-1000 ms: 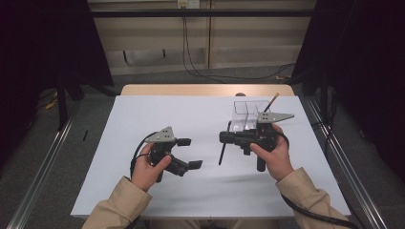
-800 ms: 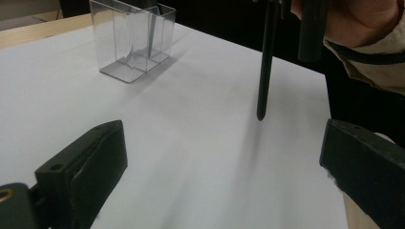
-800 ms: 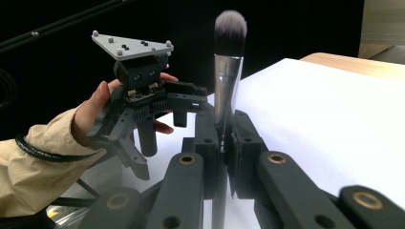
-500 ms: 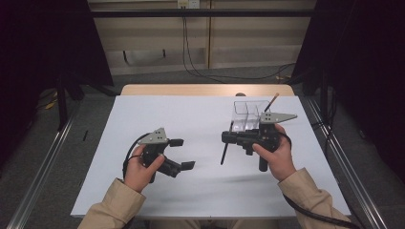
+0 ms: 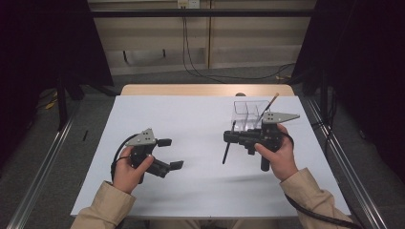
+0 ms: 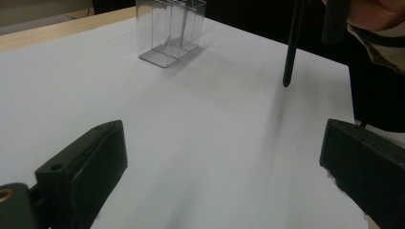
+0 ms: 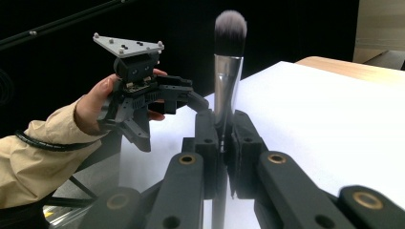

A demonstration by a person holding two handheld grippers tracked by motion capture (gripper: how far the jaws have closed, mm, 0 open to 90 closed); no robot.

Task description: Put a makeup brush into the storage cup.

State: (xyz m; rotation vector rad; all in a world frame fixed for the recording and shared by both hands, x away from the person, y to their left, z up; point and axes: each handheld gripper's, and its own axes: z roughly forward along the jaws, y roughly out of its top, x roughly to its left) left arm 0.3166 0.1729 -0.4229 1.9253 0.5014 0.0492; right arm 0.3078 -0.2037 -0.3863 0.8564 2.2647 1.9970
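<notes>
A: Two grippers over a white table [image 5: 200, 119], high view. Where is the brush [image 5: 228, 145] relative to each?

B: High view: the right gripper [image 5: 229, 138] has its jaws pressed together on the brush, pinching it partway along. The dark handle slants down and toward the person, its tip just above the table. A clear box [image 5: 248, 113] stands just behind that gripper, farther from the person, with a thin stick [image 5: 271, 102] leaning out of it. The left gripper [image 5: 170, 153], jaws spread and holding nothing, sits well apart from the brush.

A: And the left gripper view?

B: Left gripper [image 6: 217, 167] jaws rise at the lower left and lower right, wide apart, bare table [image 6: 200, 124] between them. The brush [image 6: 291, 45] hangs ahead at upper right, clear of both jaws, handle tip close over the table. The box [image 6: 169, 31] stands at top centre.

A: Right gripper view?

B: Right gripper [image 7: 222, 143] jaws clamp the brush [image 7: 228, 71] at its metal collar, pads touching on both sides; the bristle head stands above them. The left gripper [image 7: 188, 98], jaws apart, is held in the left hand [image 7: 95, 107] beyond, not touching the brush.
</notes>
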